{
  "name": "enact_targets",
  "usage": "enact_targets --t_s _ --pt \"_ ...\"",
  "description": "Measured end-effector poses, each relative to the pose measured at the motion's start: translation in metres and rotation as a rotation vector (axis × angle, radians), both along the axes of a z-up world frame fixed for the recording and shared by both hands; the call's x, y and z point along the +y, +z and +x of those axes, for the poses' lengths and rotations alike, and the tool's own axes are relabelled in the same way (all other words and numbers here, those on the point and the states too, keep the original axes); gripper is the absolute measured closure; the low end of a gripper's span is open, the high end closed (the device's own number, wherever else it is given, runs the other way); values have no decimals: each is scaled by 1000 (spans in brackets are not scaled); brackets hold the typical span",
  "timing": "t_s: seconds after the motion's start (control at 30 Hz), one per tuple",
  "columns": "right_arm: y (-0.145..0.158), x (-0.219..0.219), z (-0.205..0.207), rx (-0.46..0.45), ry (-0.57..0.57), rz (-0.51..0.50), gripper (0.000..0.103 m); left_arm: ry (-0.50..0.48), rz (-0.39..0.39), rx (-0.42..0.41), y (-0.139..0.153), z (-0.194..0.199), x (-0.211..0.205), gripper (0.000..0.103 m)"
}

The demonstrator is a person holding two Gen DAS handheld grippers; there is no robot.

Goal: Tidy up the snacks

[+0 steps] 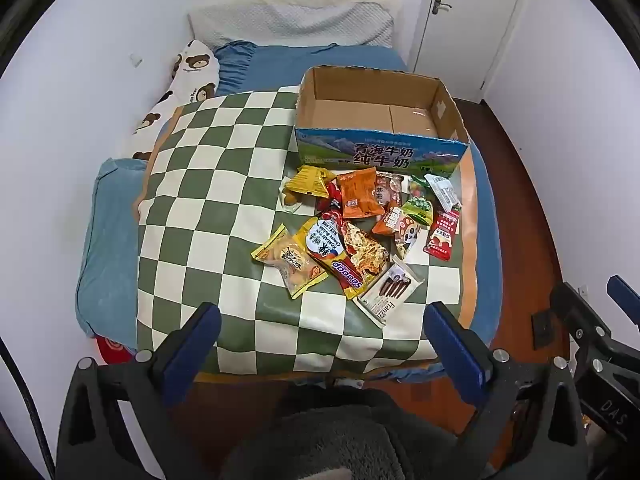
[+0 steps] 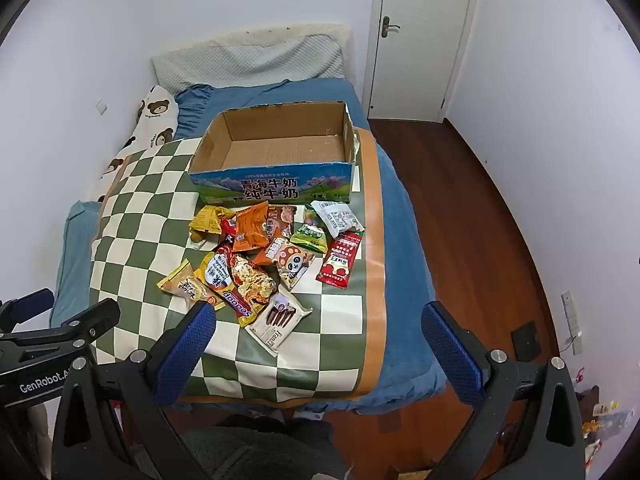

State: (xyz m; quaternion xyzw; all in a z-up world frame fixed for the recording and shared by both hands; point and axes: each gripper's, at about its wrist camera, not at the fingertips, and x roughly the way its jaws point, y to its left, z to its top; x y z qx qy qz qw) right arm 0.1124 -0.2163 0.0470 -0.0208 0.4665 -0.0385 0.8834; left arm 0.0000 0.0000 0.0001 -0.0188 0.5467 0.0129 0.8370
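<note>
An open empty cardboard milk box [image 1: 380, 120] [image 2: 276, 148] stands on a green-and-cream checkered cloth [image 1: 216, 184] [image 2: 148, 208] on the bed. In front of it lies a heap of several snack packets: an orange packet [image 1: 358, 196] [image 2: 252, 226], a red packet [image 1: 442, 236] [image 2: 340, 258], a yellow Korean chip bag [image 1: 334, 256] [image 2: 228, 296], a white Franzzi biscuit pack [image 1: 390, 292] [image 2: 278, 320]. My left gripper [image 1: 322, 330] is open and empty, held back above the bed's near edge. My right gripper [image 2: 320, 332] is open and empty too, just short of the heap.
A blue bedspread [image 1: 100, 248] [image 2: 400, 240], a bear-print pillow [image 1: 188, 80] [image 2: 156, 120] and a white pillow [image 1: 288, 20] lie by the left wall. Wooden floor [image 2: 480, 220] and a white door [image 2: 420, 32] are at right. The other gripper shows in each view's edge [image 1: 592, 340] [image 2: 48, 336].
</note>
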Motion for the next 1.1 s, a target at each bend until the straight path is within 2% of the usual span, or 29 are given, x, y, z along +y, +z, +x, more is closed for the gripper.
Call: enact_targets --t_s 1.1 --pt "-3 4 0 1 2 -16 0 0 -3 -8 4 -6 9 0"
